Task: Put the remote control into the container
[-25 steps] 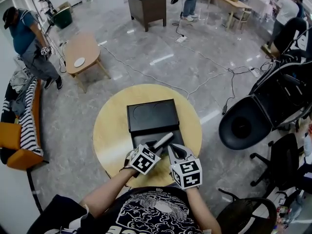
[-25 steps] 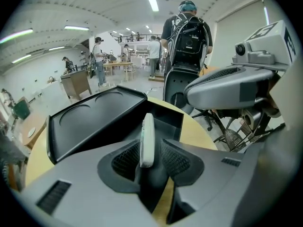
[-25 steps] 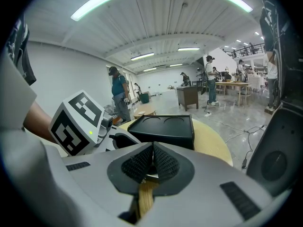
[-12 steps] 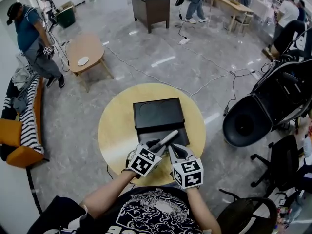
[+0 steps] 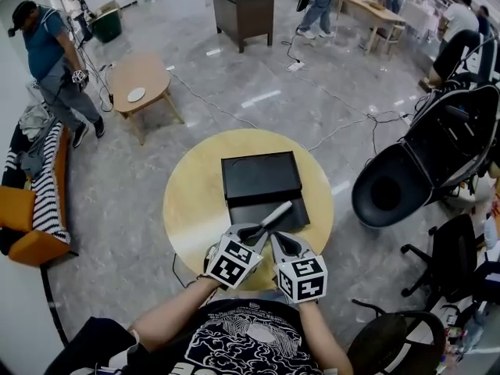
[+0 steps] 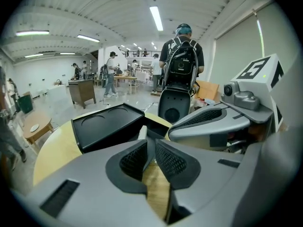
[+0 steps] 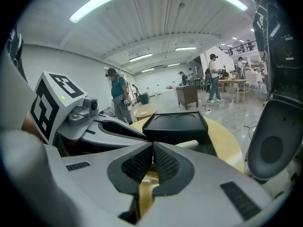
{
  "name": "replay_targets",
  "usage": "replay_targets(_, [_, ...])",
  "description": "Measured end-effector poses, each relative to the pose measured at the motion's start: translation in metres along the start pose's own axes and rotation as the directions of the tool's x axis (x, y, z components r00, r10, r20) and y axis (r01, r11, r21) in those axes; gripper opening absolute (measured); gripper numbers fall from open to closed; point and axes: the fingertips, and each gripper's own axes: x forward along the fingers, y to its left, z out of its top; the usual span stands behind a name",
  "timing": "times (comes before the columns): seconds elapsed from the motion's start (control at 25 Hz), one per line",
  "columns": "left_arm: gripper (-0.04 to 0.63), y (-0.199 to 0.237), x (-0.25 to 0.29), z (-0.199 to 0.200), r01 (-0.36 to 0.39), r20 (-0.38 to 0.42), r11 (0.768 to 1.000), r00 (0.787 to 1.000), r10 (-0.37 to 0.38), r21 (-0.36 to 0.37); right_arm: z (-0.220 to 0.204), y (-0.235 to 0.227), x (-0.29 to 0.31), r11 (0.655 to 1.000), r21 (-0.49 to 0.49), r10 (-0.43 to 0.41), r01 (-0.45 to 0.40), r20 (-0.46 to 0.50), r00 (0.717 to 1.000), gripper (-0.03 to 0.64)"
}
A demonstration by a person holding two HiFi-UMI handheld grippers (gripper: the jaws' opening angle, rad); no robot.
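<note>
A slim white remote control (image 5: 276,212) slants over the near, lower half of the black container (image 5: 260,176) on the round yellow table (image 5: 195,201). My left gripper (image 5: 251,231) grips the remote's near end; its jaws have just been closing, and in the left gripper view the remote (image 6: 142,133) sits edge-on between the pads (image 6: 134,160). The container's flat part with two round recesses (image 6: 106,126) lies just beyond. My right gripper (image 5: 278,242) hovers beside the left one, shut with nothing in it; in its own view the pads (image 7: 142,162) meet and the remote (image 7: 194,144) shows ahead.
A large black chair (image 5: 410,174) stands right of the table, with cables (image 5: 328,131) across the floor behind. A small wooden table (image 5: 139,80), a person (image 5: 48,57) and an orange sofa (image 5: 23,225) are to the left. More people stand at desks in the back.
The left gripper's jaws have closed on the remote and lifted its near end a little. Both grippers have drifted slightly right along the table's near edge.
</note>
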Motion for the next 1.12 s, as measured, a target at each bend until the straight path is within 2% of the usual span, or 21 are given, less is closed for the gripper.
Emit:
replay_targets(0.32, [0.04,-0.025,-0.024,-0.006,0.026,0.035,1.0,0.999,-0.025,-0.015,-0.013,0.016,-0.026,0.999,0.017,-0.031,0.031,0.001,1.0,0.023])
replay_targets(1.12, [0.021,-0.033,-0.08,-0.028,0.069,0.078,0.998,0.995,-0.069,0.004,-0.02,0.072,-0.046,0.996,0.058,-0.072,0.068,0.065,0.995,0.023])
